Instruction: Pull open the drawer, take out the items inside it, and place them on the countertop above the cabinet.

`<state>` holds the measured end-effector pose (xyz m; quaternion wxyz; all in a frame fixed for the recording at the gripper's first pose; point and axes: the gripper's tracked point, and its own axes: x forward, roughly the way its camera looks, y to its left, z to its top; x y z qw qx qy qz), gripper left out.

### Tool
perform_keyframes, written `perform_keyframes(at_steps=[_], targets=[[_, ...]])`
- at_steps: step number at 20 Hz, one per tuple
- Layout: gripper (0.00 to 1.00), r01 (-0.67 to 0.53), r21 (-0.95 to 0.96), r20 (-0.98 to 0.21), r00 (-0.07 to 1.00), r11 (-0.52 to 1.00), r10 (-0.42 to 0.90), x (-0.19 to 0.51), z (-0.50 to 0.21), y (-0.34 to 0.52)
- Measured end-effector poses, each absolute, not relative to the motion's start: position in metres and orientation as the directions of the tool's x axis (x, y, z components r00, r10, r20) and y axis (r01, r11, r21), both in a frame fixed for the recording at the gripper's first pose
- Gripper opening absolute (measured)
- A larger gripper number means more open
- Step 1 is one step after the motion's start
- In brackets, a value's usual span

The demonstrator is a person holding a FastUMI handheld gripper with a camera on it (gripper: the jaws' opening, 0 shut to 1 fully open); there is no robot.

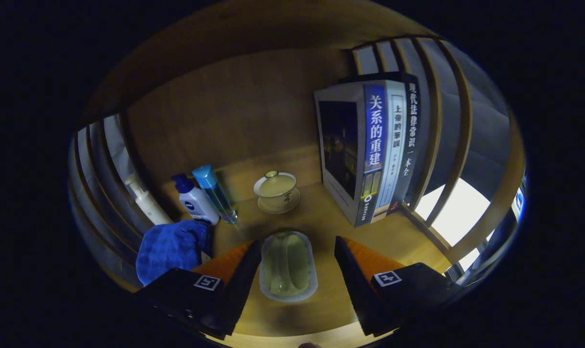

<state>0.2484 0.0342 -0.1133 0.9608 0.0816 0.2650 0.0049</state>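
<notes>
The gripper (292,270) is held wide open with nothing gripped, a pale oval dish (288,266) being seen on the countertop (321,217) between the fingers, untouched, its long axis running straight ahead along them.

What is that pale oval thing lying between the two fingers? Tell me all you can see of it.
The oval dish is a shallow, pale tray with a whitish rim and a greenish inside moulded into soft ridges; it looks like plastic or glazed ceramic, perhaps a soap dish. It lies flat on the wooden countertop, lengthwise between the open fingers of the gripper, which flank its sides closely; I cannot tell whether they touch it. Beyond it stands a lidded teacup.
</notes>
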Motion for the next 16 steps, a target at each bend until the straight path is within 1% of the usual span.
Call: perform_keyframes(at_steps=[6, 12, 16], targets=[[0.99, 0.002, 0.126, -0.397, 0.917, 0.992, 0.049, 0.199, -0.092, 0.032], [0.99, -0.030, 0.157, -0.308, 0.948, 0.987, 0.077, 0.114, -0.085, 0.038], [0.98, -0.040, 0.117, -0.264, 0.962, 0.992, 0.070, 0.062, -0.085, 0.030]])
